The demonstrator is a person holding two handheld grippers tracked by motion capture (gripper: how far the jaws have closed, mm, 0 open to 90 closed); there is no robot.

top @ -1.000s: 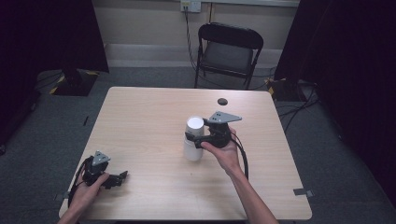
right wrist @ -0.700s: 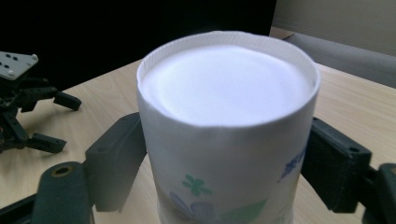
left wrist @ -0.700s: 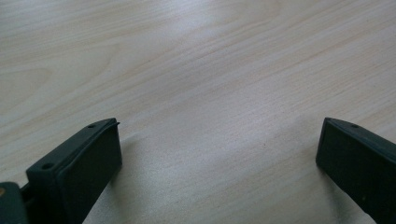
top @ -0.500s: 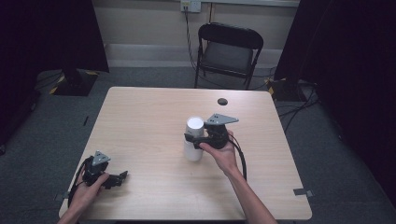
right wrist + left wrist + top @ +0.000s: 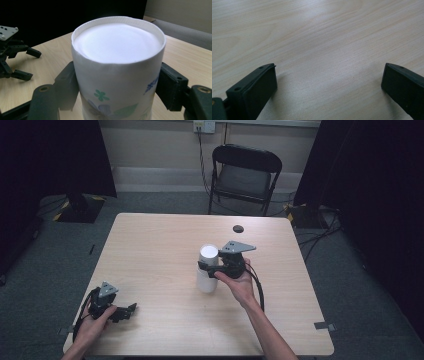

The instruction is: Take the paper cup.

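Cup [image 5: 207, 270] sits upside down near the middle of the table [image 5: 150, 250], white paper with a flower print on its side, flat base facing up. We see the right gripper [image 5: 212, 268] level with it, one jaw on each side of the cup wall. Its jaws have just been closing with the cup between them. In the right gripper view both pads touch the cup [image 5: 117, 67]: left pad against the left wall, right pad against the right wall. We read that as a pinch on the cup, roughly at mid height. The cup stands upright on its rim, not tilted, wall not visibly crushed.

Left gripper [image 5: 127, 310] rests at the near left corner of the table, well apart from the cup, held by the left hand [image 5: 92, 327]. Its jaws are spread wide, with bare wood grain between them in the left gripper view.

Small dark round object [image 5: 238, 228] lies near the far edge of the table. Black folding chair [image 5: 245, 175] stands beyond the table.
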